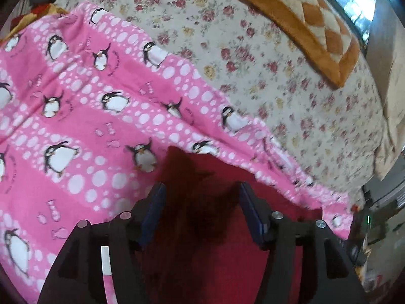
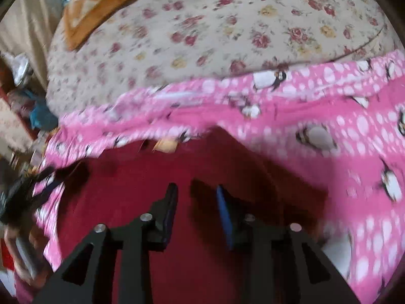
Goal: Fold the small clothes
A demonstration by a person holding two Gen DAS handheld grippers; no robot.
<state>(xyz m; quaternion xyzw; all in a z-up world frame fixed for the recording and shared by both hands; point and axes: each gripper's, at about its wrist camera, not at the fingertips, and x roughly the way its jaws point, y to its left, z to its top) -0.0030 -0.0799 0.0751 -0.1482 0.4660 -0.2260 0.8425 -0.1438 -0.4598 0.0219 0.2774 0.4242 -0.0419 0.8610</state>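
Both my left tongs (image 1: pixel 202 200) and right tongs (image 2: pixel 195 200) hang open, empty, directly over the dark red garment (image 1: pixel 227 253) on the penguin blanket (image 1: pixel 76 101). I judge folding unstarted; next, pinch an edge.

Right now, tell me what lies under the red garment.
The red garment lies on the pink penguin blanket, itself over the floral sheet. Anything directly beneath the garment is covered.

Left hand-held gripper (image 1: pixel 202 190): jaws spread wide, nothing between them. Right hand-held gripper (image 2: pixel 196 190): jaws parted, likewise nothing held.
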